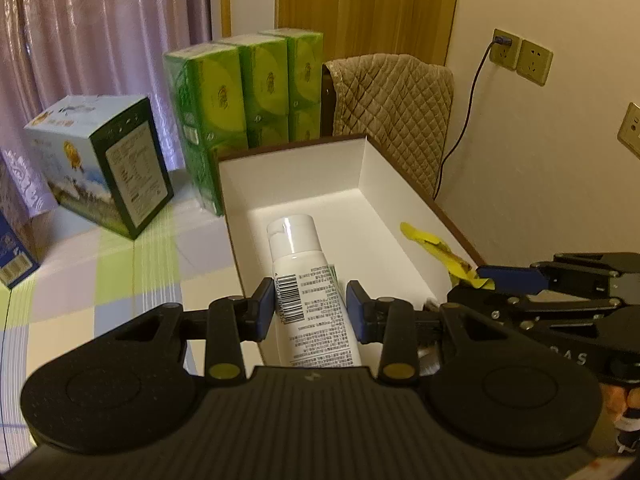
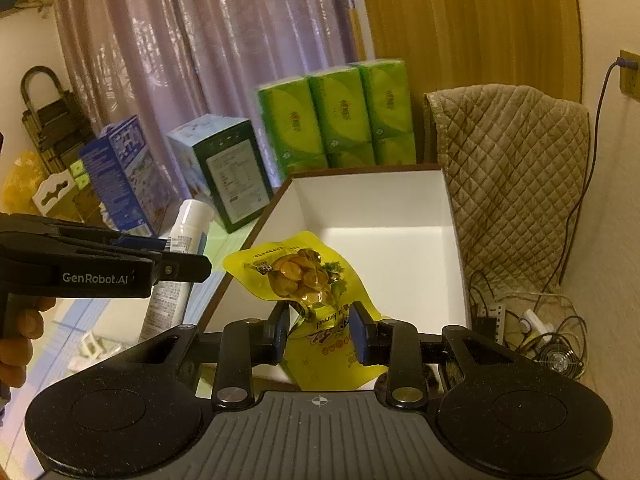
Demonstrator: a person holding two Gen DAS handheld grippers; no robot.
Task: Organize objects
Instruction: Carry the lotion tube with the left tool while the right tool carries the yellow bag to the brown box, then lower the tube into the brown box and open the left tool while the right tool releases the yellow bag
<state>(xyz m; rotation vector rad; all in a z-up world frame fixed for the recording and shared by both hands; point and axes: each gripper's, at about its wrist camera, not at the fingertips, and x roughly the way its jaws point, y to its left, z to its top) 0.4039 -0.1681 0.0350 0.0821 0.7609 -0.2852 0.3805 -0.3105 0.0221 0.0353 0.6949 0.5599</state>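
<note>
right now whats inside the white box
The white box shows a bare white floor and walls. The white bottle and yellow snack pouch hang over it in the grippers, hiding the near floor.

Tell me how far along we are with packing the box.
Nothing looks placed yet: the white box shows only bare floor. In hand: the left gripper is shut on the white bottle and the right gripper on the yellow snack pouch, both held over the box. Left: releasing both inside. Whether the cartons and green tissue packs behind also go in, I cannot tell.
</note>
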